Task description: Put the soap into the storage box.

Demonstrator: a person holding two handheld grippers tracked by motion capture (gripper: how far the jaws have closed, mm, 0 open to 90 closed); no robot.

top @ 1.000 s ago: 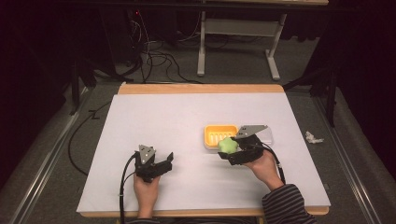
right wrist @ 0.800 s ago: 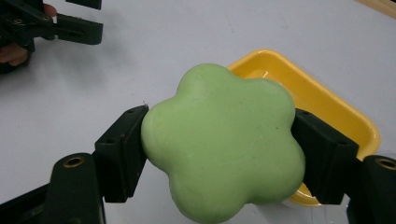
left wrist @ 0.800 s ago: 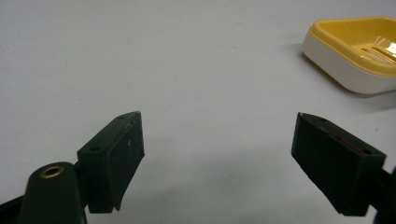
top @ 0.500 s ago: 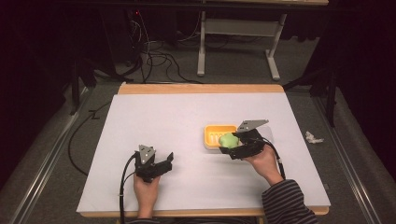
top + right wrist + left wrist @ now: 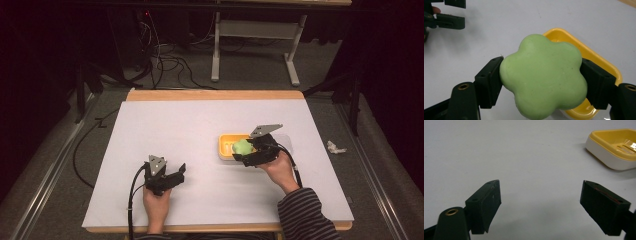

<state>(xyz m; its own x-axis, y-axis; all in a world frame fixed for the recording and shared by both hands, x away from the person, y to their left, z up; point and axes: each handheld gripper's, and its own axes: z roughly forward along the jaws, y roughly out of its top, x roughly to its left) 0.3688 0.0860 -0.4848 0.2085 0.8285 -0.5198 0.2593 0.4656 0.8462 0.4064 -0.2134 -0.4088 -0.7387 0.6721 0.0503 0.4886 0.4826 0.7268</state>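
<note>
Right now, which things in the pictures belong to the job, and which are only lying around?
Part of the job:
- green flower-shaped soap, clamped in the right gripper
- yellow soap dish on the table
- left gripper, open, holding nothing

Only lying around:
- crumpled white scrap on the floor
- cables behind the table

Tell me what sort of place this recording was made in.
Probably a lab or workshop set up for recording, not a home. A white-covered table stands on a grey floor in a dark room, loose cables trail behind it, and a metal-legged bench stands beyond.
</note>
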